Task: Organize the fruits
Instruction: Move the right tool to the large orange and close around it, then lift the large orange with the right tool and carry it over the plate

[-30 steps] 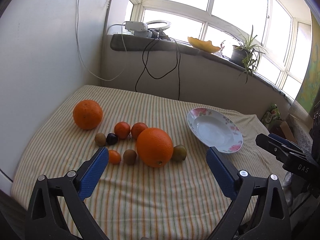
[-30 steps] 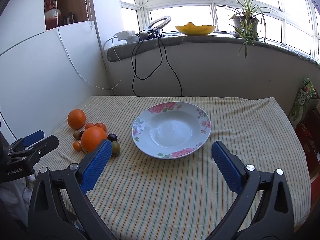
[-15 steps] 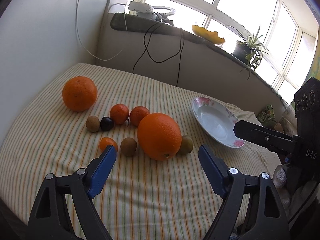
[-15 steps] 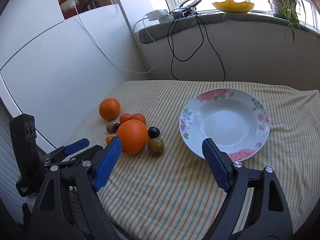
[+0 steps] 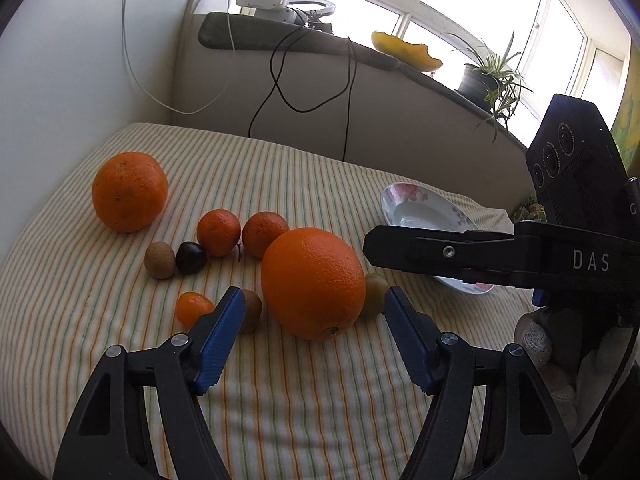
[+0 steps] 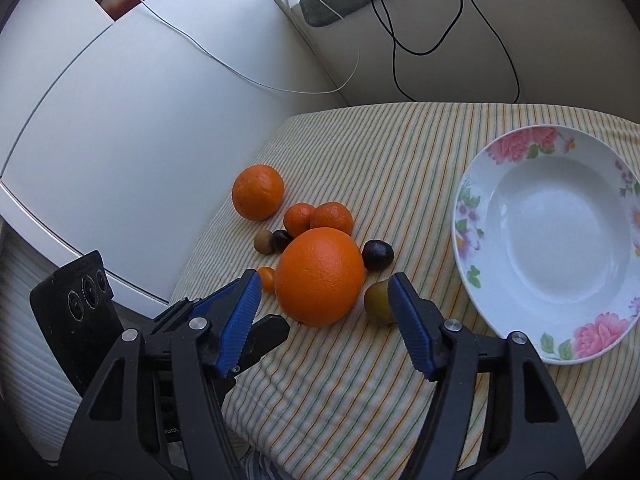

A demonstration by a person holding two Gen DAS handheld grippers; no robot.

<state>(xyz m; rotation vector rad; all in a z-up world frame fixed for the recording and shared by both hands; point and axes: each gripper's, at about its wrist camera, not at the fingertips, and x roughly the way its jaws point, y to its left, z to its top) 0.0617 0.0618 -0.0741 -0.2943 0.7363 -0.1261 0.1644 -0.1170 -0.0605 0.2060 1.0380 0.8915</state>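
A big orange point(image 5: 314, 282) point(image 6: 320, 277) lies on the striped cloth among small fruits: two tangerines point(image 5: 219, 232), a dark plum point(image 5: 191, 257), brown kiwis point(image 5: 160, 260), a tiny orange fruit point(image 5: 194, 309) and a green fruit point(image 6: 378, 302). A second big orange point(image 5: 129, 191) point(image 6: 258, 192) lies farther left. The floral white plate point(image 6: 548, 240) point(image 5: 416, 210) is empty. My left gripper point(image 5: 314, 308) is open, its jaws either side of the big orange. My right gripper point(image 6: 324, 292) is open, also framing that orange; its body point(image 5: 500, 258) shows in the left wrist view.
A white wall panel point(image 6: 120, 120) borders the table's left side. Cables point(image 5: 280, 88) hang from the windowsill, which holds a yellow bowl point(image 5: 406, 53) and a potted plant point(image 5: 488, 76). The left gripper's body point(image 6: 76, 320) sits low left in the right wrist view.
Both grippers have moved in toward the big orange, which now looks larger between each pair of jaws. The right gripper swung left, away from the plate. No fruit has moved.
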